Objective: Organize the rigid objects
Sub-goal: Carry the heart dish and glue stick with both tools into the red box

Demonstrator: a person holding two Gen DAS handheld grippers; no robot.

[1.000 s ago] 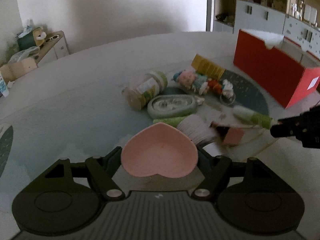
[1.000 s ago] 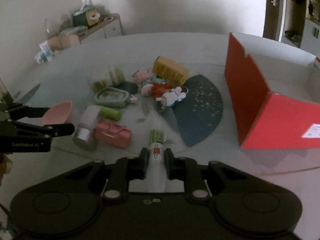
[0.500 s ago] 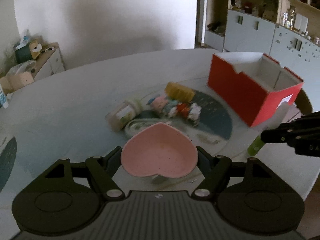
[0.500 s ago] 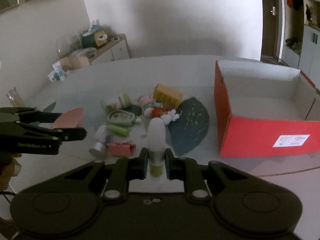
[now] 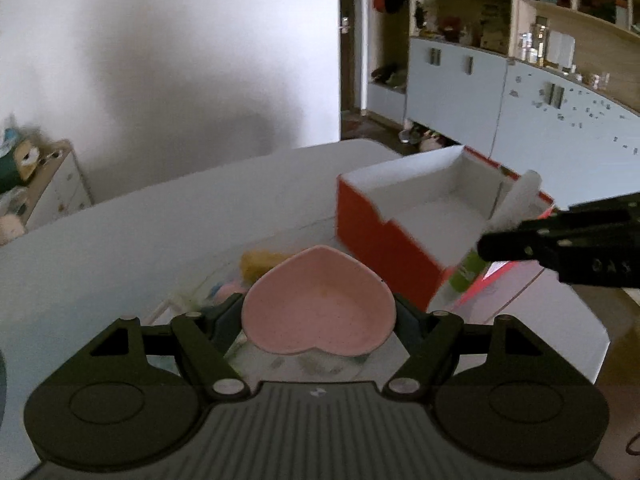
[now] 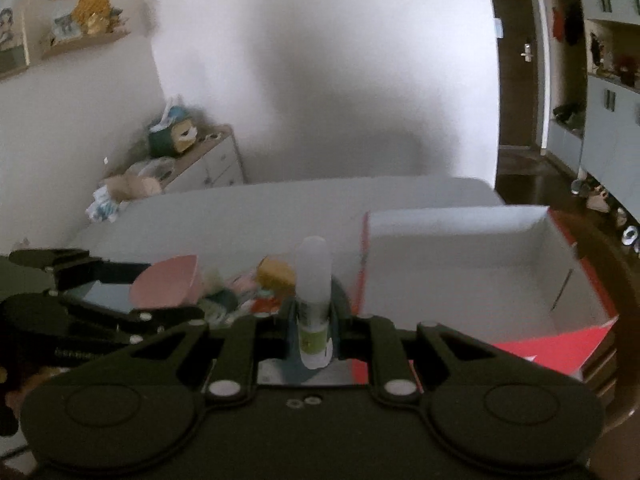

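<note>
My left gripper [image 5: 319,312] is shut on a pink heart-shaped dish [image 5: 318,306], carried above the table. The same dish [image 6: 166,286] and the left gripper [image 6: 120,292] show at the left of the right wrist view. My right gripper [image 6: 313,320] is shut on a white tube with a green label [image 6: 313,296], held upright. The left wrist view shows that tube [image 5: 508,216] near the near corner of the red box [image 5: 384,236], which is open-topped with a white, empty-looking inside. In the right wrist view the red box [image 6: 560,344] lies just right of the tube.
A pile of small items stays on the white table [image 5: 160,232], among them a yellow block [image 6: 276,274] and toys on a dark round mat. A low cabinet [image 6: 208,164] with clutter stands by the far wall. Cupboards and shelves [image 5: 520,92] rise beyond the box.
Both grippers have risen from the pile and moved toward the red box, each keeping its object. The tube now stands upright, and the box looks closer and more from above.
</note>
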